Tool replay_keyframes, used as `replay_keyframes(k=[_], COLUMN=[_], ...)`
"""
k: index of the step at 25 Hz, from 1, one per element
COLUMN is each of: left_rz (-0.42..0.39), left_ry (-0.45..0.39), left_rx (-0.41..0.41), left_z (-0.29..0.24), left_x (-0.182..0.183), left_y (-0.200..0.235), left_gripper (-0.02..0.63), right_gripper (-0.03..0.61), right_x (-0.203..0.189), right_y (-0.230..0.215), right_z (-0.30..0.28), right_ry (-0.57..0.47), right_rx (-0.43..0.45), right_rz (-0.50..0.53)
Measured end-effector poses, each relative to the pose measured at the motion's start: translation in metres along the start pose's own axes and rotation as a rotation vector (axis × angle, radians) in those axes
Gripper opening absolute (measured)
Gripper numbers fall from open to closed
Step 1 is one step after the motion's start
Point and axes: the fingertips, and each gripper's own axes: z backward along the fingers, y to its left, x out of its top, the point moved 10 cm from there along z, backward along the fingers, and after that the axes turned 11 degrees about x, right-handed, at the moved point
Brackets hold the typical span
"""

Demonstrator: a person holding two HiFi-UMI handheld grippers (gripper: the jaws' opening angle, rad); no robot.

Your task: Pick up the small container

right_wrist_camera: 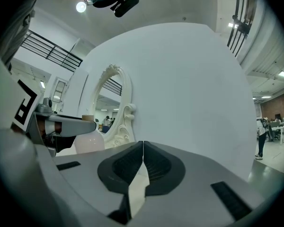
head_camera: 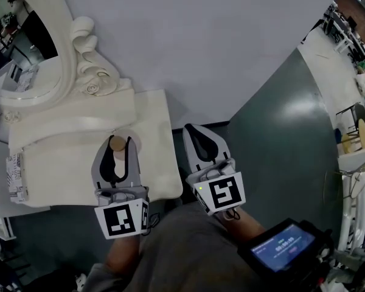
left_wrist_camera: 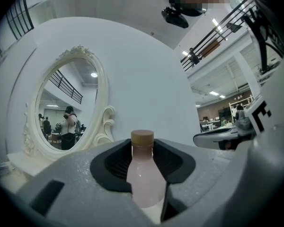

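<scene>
The small container [left_wrist_camera: 143, 174] is a pale pink bottle with a tan cap. It stands upright between the jaws of my left gripper [left_wrist_camera: 143, 167], which is shut on its body. In the head view the left gripper [head_camera: 117, 143] holds the bottle [head_camera: 117, 146] above the white dressing table [head_camera: 158, 120]. In the right gripper view the bottle [right_wrist_camera: 89, 141] shows at the left, in the other gripper. My right gripper [head_camera: 202, 135] hangs beside the table's right edge. Its jaws [right_wrist_camera: 143, 148] are shut with nothing between them.
An oval mirror in an ornate white frame [head_camera: 61, 66] stands at the table's back left against a white wall [head_camera: 201, 35]. A small printed box [head_camera: 14, 175] lies at the table's left end. Grey floor [head_camera: 274, 157] opens to the right. A device with a lit screen [head_camera: 286, 245] sits near my right arm.
</scene>
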Motion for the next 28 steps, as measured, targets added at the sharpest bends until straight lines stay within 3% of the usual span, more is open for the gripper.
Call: replay_keyframes(k=[28], left_rz=[0.004], left_ry=[-0.003], left_rx=[-0.006], left_z=[0.0009], left_x=[0.0011], left_y=[-0.0051], left_gripper=[0.147], right_gripper=[0.014], right_x=[0.0007], right_y=[-0.0008], right_z=[0.0044], right_ry=[-0.002], right_rx=[-0.001], right_rz=[0.024])
